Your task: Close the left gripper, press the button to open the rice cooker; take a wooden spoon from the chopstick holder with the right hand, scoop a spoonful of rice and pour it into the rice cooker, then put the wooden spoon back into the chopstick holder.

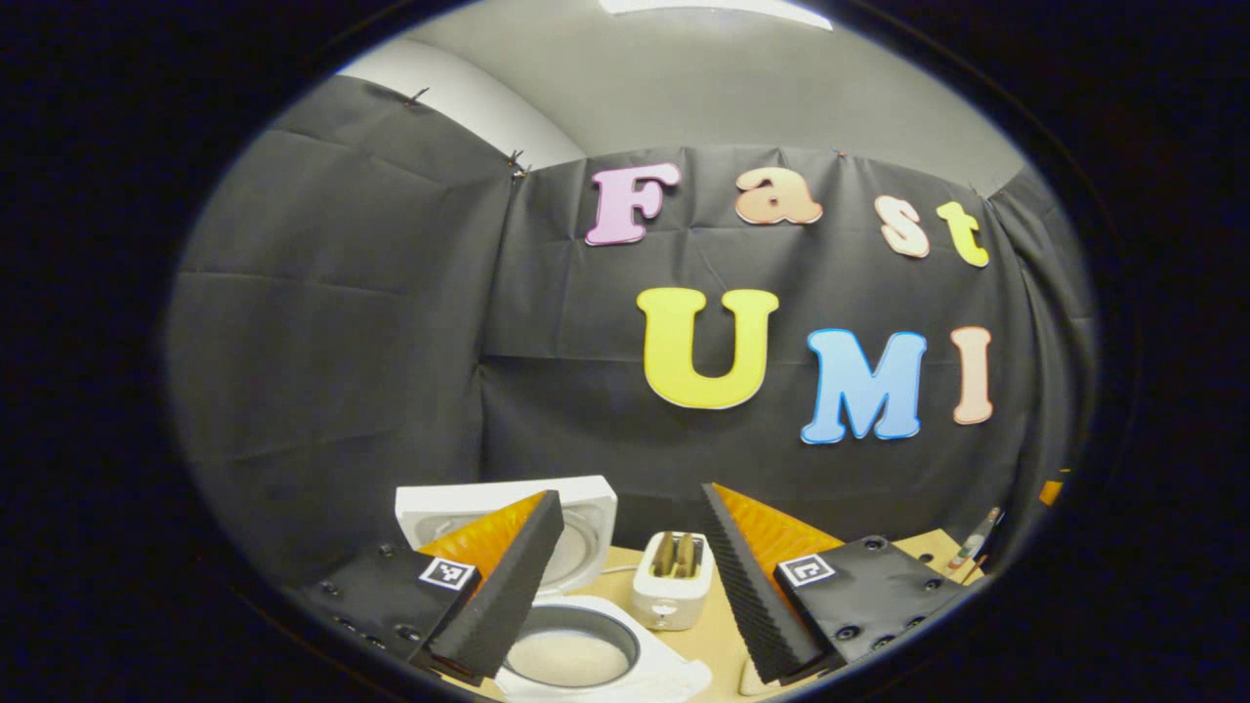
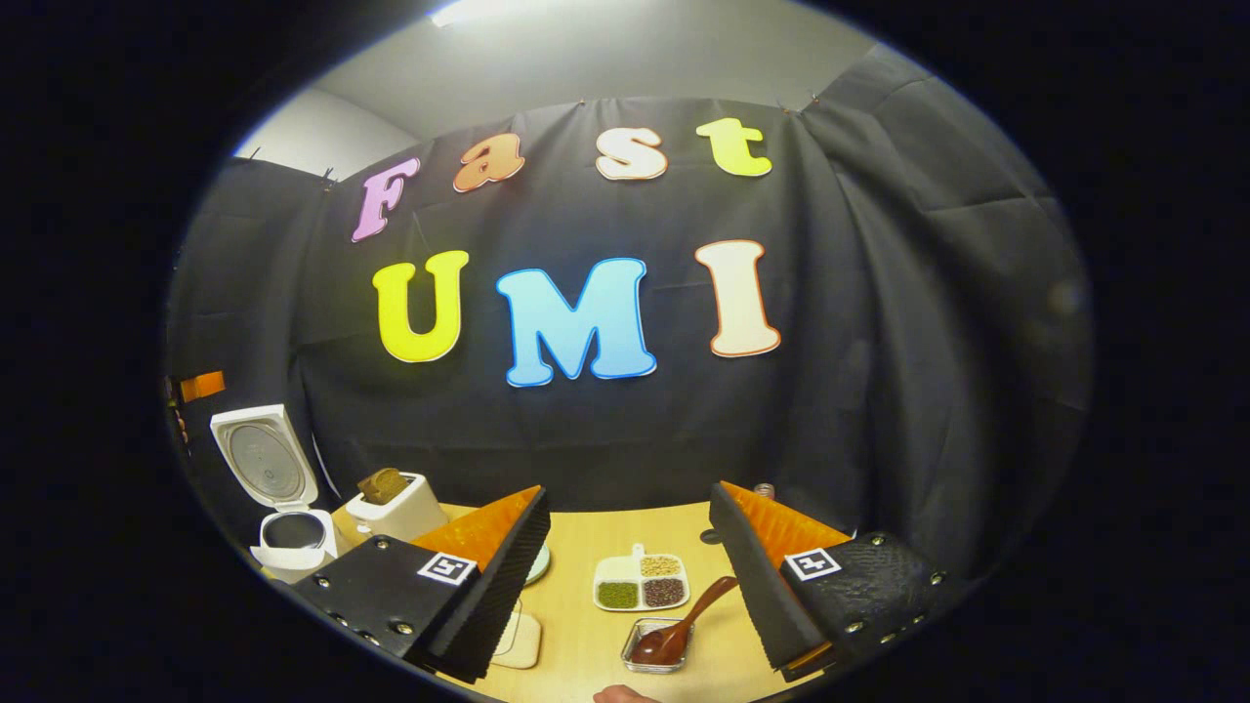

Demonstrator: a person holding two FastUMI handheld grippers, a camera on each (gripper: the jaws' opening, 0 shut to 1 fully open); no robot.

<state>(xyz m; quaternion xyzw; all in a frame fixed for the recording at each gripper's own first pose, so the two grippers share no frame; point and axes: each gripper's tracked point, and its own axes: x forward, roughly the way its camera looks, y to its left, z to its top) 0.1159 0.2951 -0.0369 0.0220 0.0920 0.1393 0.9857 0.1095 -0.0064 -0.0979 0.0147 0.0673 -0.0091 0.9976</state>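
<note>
The white rice cooker stands with its lid raised, and its inner pot holds a pale layer. My left gripper is open just above it, with nothing between its fingers. In the right gripper view the rice cooker is at the far left, lid up. A brown wooden spoon lies with its bowl in a small clear square dish, handle pointing up to the right. My right gripper hangs open above the table, and the spoon lies between and below its fingers, untouched.
A white toaster with bread in it stands right of the cooker, toaster also at left. On the wooden table lie a divided dish of grains and a pale pad. Part of a hand shows at the bottom edge.
</note>
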